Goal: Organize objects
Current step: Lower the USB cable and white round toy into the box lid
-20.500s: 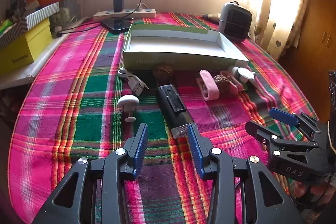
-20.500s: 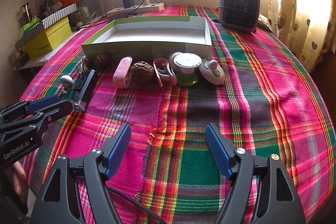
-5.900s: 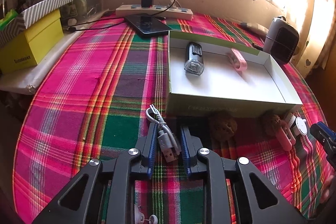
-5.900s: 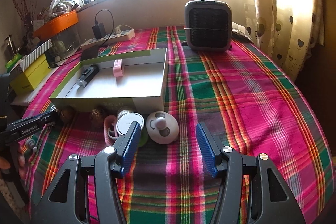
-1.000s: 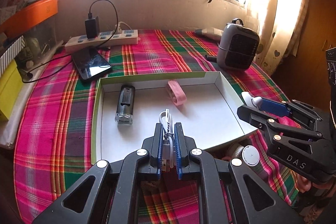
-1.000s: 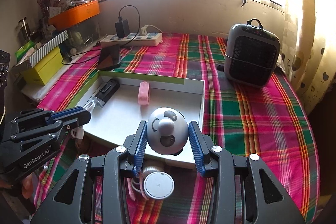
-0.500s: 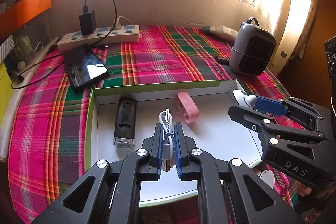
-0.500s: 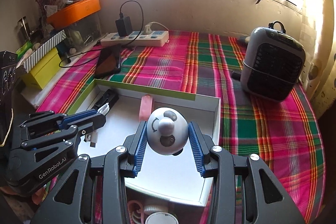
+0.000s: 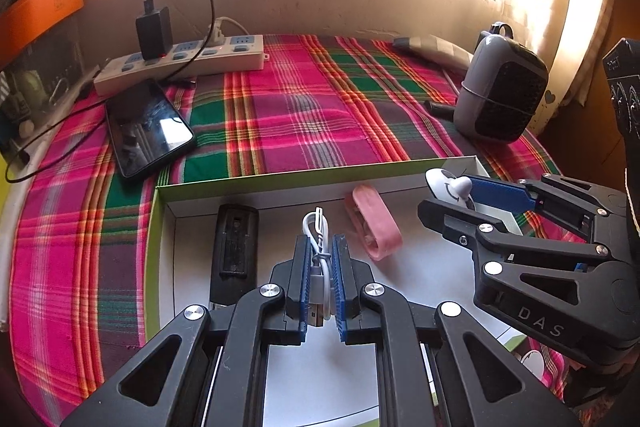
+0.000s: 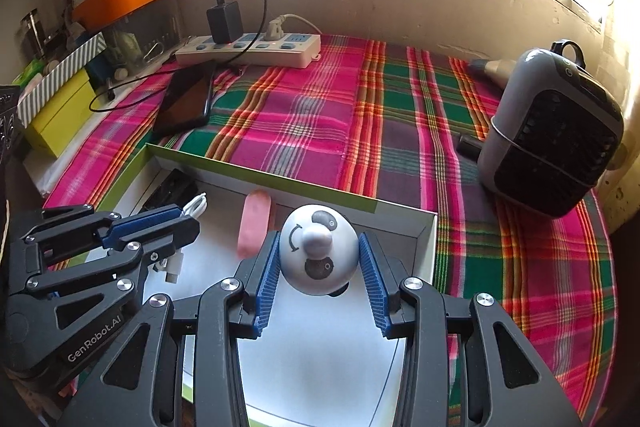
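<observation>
Both loads were over the shallow white cardboard tray with green rim (image 9: 280, 183), placing step. Left gripper (image 9: 320, 283) was clamped on the bundled white USB cable (image 9: 318, 247); right gripper (image 10: 320, 281) clamped on the round white panda-face gadget (image 10: 318, 251), at the left camera's 2 o'clock. Black rectangular device (image 9: 234, 247) and pink loop band (image 9: 376, 227) already lay inside. Next: lower, release onto bare floor.

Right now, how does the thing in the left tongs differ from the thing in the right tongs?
The left tongs pinch a thin, coiled white USB cable, with the pads nearly together; the right tongs clamp a round white panda-face gadget, with the pads set wide apart. The cable is limp and plain white; the gadget is rigid, with black markings and a grey knob. Both are held above the white tray.
</observation>
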Demonstrator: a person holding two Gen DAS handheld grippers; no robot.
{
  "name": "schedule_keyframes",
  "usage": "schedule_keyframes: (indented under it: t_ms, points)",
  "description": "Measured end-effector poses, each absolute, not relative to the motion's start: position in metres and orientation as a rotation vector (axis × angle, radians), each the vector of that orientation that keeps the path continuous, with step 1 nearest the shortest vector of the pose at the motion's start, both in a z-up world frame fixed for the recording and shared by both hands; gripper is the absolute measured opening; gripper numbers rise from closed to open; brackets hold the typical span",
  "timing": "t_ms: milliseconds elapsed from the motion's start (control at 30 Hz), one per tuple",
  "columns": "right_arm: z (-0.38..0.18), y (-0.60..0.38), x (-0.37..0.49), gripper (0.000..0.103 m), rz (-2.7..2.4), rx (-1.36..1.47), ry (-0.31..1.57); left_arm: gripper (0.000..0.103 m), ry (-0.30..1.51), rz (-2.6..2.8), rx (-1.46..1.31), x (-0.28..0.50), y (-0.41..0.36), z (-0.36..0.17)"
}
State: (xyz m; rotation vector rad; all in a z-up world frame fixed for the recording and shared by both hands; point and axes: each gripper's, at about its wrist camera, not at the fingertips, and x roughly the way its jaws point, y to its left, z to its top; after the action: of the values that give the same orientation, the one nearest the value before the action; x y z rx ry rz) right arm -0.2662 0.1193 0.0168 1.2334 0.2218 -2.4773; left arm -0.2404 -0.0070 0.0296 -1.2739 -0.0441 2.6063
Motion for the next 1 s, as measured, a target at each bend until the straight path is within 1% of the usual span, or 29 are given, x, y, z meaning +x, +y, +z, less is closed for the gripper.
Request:
schedule_keyframes:
  t_ms: [1000]
  points:
    - [-0.008, 0.113, -0.283, 0.041, -2.428, 1.316, 0.226, 0.01, -0.021, 2.588, -1.33, -0.259, -0.005, 0.014]
